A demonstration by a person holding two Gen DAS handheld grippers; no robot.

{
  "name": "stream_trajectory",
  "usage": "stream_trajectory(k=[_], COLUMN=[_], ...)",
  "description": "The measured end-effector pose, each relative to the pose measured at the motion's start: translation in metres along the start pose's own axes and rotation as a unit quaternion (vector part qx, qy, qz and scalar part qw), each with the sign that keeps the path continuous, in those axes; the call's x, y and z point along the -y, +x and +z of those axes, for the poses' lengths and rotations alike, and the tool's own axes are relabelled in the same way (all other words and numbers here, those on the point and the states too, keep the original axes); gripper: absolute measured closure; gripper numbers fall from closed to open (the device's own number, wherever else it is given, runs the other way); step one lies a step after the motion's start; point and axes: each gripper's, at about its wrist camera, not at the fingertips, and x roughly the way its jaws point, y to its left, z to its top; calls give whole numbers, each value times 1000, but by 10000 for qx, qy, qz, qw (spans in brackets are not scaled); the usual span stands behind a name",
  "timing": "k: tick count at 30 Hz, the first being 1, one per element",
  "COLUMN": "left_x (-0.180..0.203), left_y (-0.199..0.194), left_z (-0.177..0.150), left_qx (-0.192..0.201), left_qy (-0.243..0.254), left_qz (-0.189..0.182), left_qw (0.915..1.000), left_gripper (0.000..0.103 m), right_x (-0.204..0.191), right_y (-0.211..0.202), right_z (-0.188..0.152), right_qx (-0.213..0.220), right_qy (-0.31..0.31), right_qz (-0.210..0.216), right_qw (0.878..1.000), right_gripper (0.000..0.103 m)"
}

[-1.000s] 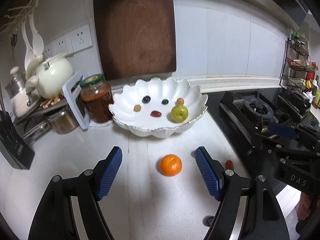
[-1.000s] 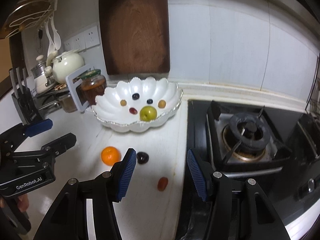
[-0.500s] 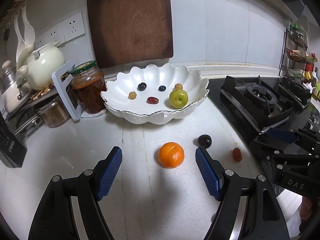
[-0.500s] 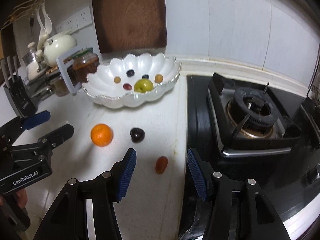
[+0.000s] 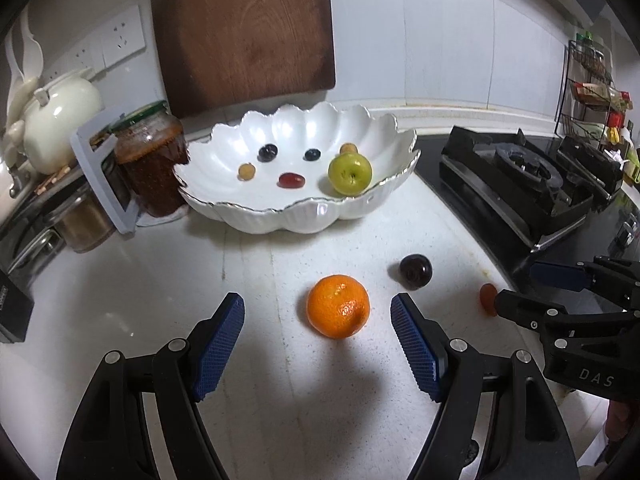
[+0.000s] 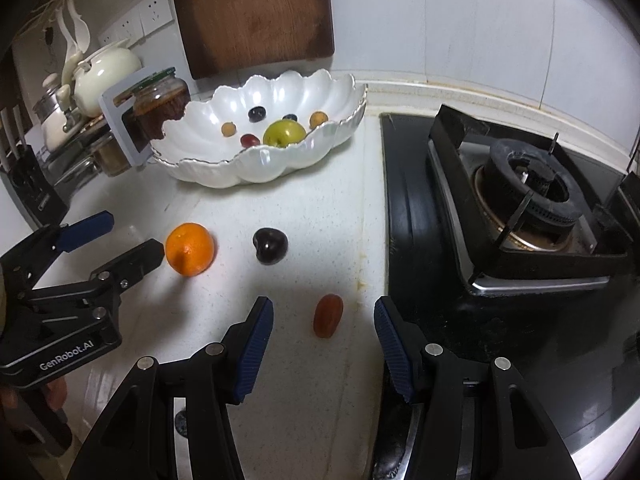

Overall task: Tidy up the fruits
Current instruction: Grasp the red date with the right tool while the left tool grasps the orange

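An orange (image 5: pixel 338 306) lies on the white counter just ahead of my left gripper (image 5: pixel 318 344), which stands open with the fruit close to its fingertips, untouched. To its right sit a dark plum (image 5: pixel 416 271) and a small red fruit (image 5: pixel 488 298). The right gripper (image 6: pixel 323 344) is open, with the small red fruit (image 6: pixel 328 315) near its tips and untouched. The orange (image 6: pixel 190 249) and plum (image 6: pixel 271 245) lie further left. Behind stands a white scalloped bowl (image 5: pixel 280 216) holding a green apple (image 5: pixel 350 173) and several small fruits.
A gas stove (image 6: pixel 528 208) fills the counter's right side. Left of the bowl (image 6: pixel 256 168) stand a jar (image 5: pixel 154 160), a grey stand (image 5: pixel 108 184), a white teapot (image 5: pixel 60 116) and a knife block (image 6: pixel 32 192). A wooden cutting board (image 5: pixel 244 28) leans on the tiled wall.
Both grippers have come down toward the counter. The orange and the small red fruit now look larger and lie nearer the fingertips. The jaws kept their width.
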Motion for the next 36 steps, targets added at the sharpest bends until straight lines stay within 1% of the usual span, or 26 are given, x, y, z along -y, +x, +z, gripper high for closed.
stream_trajectory(k=[1,3,7,12,15,20,25,28,29,32,36], left_x=[0,1,2,2,2,2,2,2,2,3,5], left_y=[3,9,18,28,34,44,49,50,51,53,52], left_z=[-1,-2,-3,-2,-2,-1,-2,-2,-2,-2,-2], left_qx=[-36,-91,-192,-265,-346,-444,-487,-502,-519,-548,-524], left_qy=[10,11,42,53,31,-32,-50,-57,-64,-95,-74], left_qz=[-11,-36,-89,-130,-163,-229,-222,-242,-263,-333,-283], left_qw=[10000,10000,9998,9996,9993,9987,9986,9984,9983,9979,9982], left_gripper=[28,28,28,29,34,38,50,52,53,59,60], right_x=[0,0,1,3,4,4,4,4,4,5,5], right_y=[3,7,15,25,29,34,37,38,38,38,37], right_z=[0,0,-1,-1,-1,-2,-2,-2,-2,-2,-4], right_qx=[-31,-72,-184,-302,-350,-395,-432,-417,-416,-406,-378], right_qy=[8,3,50,101,137,154,148,112,102,97,88], right_qz=[12,20,78,125,140,141,125,89,71,70,63], right_qw=[10000,10000,9998,9994,9992,9990,9989,9990,9991,9991,9992], right_gripper=[50,54,56,64,66,71,74,79,83,84,85])
